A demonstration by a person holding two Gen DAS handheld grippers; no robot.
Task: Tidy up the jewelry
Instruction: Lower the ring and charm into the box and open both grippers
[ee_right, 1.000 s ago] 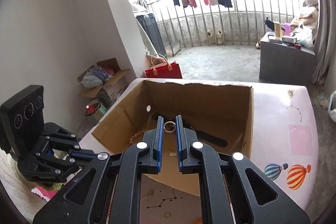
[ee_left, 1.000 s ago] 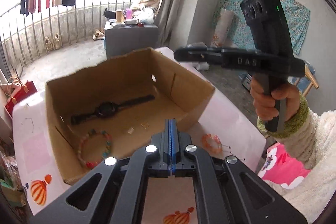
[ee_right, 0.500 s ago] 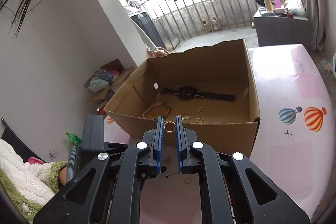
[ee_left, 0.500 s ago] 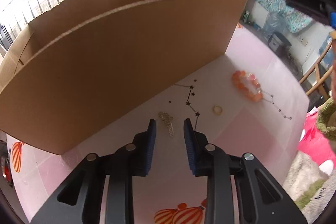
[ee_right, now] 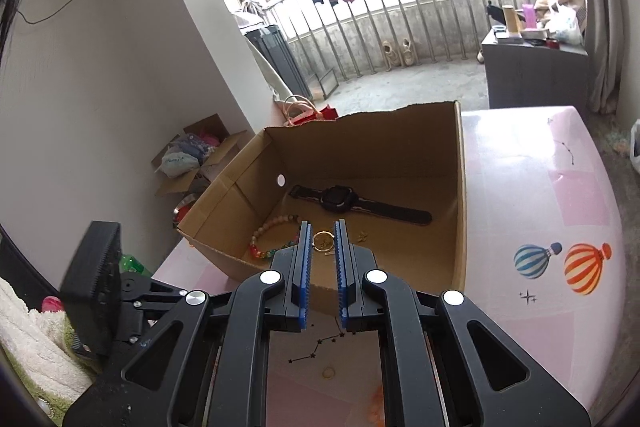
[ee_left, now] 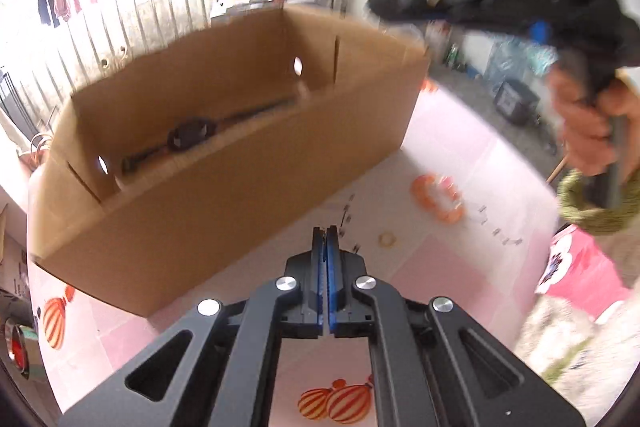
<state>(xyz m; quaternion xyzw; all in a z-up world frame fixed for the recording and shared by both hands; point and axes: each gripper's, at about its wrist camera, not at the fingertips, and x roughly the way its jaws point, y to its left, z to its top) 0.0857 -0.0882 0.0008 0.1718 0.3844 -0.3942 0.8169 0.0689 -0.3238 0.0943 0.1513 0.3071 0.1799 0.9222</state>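
Note:
A brown cardboard box (ee_left: 224, 211) stands on the pink table. It holds a black watch (ee_right: 352, 205), a beaded bracelet (ee_right: 266, 239) and small gold pieces. My right gripper (ee_right: 323, 241) is shut on a gold ring (ee_right: 323, 241) and holds it over the box's near wall. My left gripper (ee_left: 326, 241) is shut in front of the box; the small chain seen earlier between its jaws is out of sight now. An orange bead bracelet (ee_left: 438, 197) and a small gold ring (ee_left: 387, 239) lie on the table to its right.
The pink table (ee_right: 552, 211) has balloon prints and extends right of the box. A second gold ring (ee_right: 329, 372) lies on the table under my right gripper. The right gripper and hand (ee_left: 580, 39) hang above the box's right end. An open box of clutter (ee_right: 196, 159) sits on the floor.
My left gripper has closed from open over the small chain and lifted back from the table. My right gripper has moved forward over the box with the ring.

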